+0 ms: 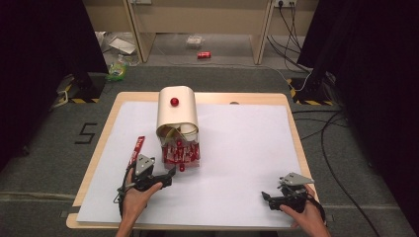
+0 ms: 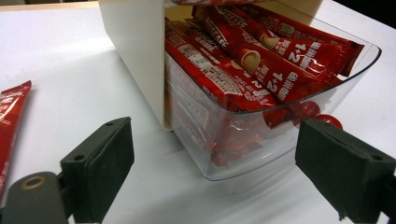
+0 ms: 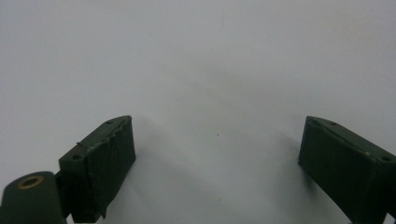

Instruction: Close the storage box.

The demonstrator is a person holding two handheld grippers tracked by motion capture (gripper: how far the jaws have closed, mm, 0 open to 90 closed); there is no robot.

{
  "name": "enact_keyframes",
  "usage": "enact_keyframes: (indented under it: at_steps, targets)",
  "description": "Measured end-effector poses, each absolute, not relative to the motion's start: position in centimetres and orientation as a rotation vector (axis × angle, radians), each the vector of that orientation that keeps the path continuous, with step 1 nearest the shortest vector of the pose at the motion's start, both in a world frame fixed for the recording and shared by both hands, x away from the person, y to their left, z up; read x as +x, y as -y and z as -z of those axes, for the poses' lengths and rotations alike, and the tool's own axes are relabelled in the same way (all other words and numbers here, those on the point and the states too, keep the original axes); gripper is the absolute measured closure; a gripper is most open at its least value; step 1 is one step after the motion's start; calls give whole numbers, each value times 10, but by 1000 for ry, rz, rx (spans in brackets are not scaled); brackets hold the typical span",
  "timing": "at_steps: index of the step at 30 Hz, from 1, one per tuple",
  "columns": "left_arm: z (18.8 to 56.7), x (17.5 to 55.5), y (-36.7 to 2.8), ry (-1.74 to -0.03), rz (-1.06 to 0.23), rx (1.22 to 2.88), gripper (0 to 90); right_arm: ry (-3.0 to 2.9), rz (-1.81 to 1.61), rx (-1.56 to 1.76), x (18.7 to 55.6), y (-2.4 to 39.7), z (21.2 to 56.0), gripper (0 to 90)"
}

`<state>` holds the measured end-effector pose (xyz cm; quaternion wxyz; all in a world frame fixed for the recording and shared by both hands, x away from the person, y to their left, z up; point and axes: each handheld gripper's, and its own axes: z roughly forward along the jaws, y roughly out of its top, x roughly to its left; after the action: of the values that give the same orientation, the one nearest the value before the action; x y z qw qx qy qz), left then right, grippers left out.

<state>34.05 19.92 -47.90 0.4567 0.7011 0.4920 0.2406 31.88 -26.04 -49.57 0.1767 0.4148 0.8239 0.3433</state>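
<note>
Facing the left gripper (image 2: 210, 172), jaws spread wide, the clear plastic tray (image 2: 280, 135) of thin red coffee sachets (image 2: 261, 70) under the cream dispenser (image 2: 135, 51) looks light and slippery, best pinched by a sachet's flat end.

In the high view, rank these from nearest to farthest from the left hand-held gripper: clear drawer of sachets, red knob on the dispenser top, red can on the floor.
From the left hand-held gripper:
1. Clear drawer, just ahead.
2. Red knob, farther back, on top.
3. Red can, on the floor beyond the table.

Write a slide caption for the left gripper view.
Open left gripper faces a clear drawer of red coffee sachets in a cream dispenser.
</note>
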Motion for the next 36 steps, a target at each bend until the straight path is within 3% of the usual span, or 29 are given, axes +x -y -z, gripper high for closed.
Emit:
enact_keyframes:
  at_steps: [36]
  targets:
    - [479, 366, -199, -1229, -650, 1722, 114, -2332, -971, 1174, 319, 260, 496, 112]
